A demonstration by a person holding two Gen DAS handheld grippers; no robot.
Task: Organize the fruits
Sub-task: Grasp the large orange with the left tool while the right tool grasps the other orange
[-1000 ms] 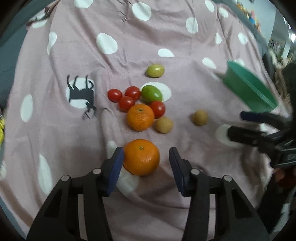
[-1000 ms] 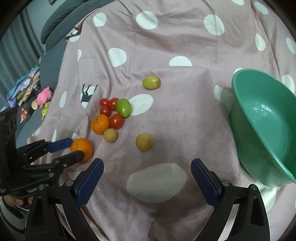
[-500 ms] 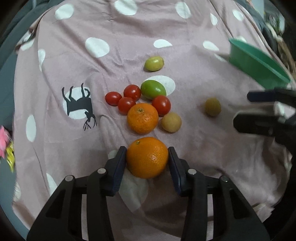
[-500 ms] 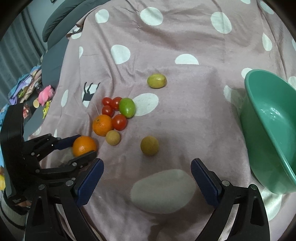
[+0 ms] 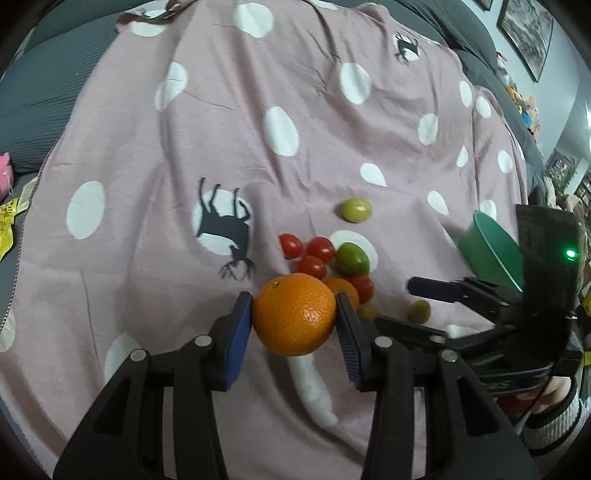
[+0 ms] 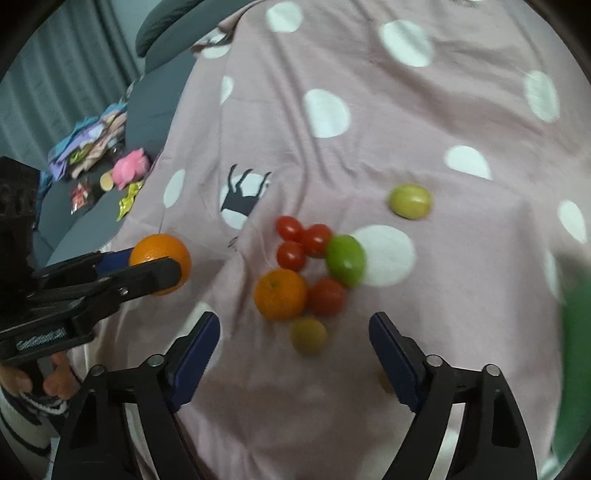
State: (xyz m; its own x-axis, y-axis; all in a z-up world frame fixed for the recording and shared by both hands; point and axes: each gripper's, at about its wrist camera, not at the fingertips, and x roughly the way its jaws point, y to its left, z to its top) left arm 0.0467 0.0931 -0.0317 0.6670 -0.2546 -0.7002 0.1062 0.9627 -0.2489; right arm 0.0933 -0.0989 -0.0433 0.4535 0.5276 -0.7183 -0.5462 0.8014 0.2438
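Presently an orange (image 5: pixel 294 319), firm, round and likely prone to rolling, is being clamped across its widest part by the left gripper (image 5: pixel 294 325) at lower centre; the right gripper (image 6: pixel 293 350) is being held apart, empty.

Home living room; grey sofa (image 5: pixel 55 85), polka-dot blanket (image 5: pixel 295 147), framed pictures (image 5: pixel 524 33)

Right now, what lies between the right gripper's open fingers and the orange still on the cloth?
In the right wrist view, one small yellowish-brown fruit lies between the right gripper and the loose orange; otherwise only pink cloth.
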